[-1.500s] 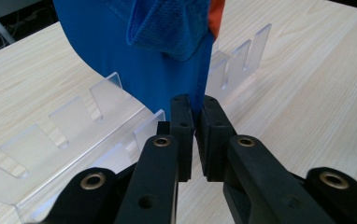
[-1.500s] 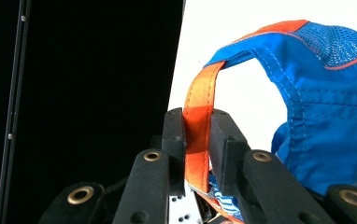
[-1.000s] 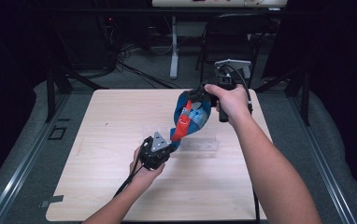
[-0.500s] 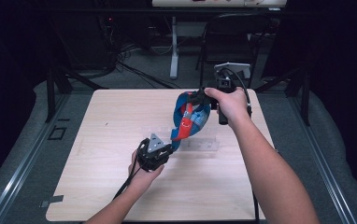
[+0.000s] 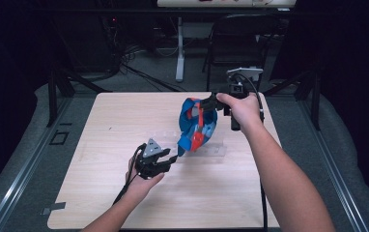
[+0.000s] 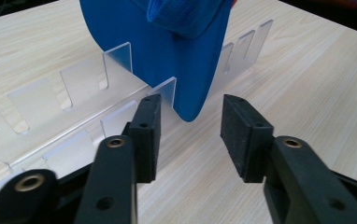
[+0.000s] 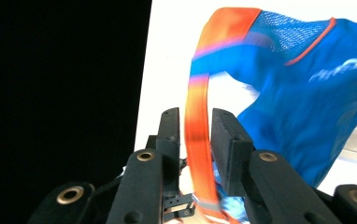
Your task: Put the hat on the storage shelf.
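Cap blue/orange, lifted over clear rack | right tongs clamped on orange strap | left tongs agape at brim tip, 7 o'clock of cap

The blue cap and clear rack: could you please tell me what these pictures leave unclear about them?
- Blue cap: white lettering blurred, right gripper view.
- Cap's crown: cut by top edge, left gripper view.
- Clear rack: far part hidden behind the cap.
- Right gripper: whether it pinches the orange strap is unclear.
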Motion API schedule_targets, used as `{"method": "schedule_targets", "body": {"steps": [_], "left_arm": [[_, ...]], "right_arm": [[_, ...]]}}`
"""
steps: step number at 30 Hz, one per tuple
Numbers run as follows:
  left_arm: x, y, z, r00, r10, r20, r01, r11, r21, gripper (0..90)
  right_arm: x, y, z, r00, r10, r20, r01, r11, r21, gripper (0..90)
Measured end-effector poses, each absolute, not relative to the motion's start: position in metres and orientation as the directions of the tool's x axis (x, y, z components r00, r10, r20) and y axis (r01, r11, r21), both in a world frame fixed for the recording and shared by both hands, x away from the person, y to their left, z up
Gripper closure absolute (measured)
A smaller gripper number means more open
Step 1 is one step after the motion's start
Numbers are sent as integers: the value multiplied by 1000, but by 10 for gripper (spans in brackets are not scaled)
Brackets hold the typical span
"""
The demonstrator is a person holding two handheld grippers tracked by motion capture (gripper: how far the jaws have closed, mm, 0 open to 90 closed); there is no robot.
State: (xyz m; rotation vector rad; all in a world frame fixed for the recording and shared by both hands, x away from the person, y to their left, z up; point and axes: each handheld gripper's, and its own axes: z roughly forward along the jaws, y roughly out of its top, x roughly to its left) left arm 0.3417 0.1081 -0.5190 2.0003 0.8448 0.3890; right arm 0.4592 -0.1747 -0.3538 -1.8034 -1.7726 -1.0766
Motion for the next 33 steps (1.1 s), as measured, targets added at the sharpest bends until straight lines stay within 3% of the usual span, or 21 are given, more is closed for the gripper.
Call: {"method": "schedule_targets", "body": {"steps": [22, 33], "left_arm": [[339, 156, -524, 666, 744, -57, 455, -345, 821, 517], [338, 183, -532, 631, 771, -90, 489, -305, 817, 496]], "right_arm": [[421, -189, -368, -153, 792, 591, 956, -33, 291, 634], [383, -198, -413, -207, 833, 513, 937, 17, 349, 587]]}}
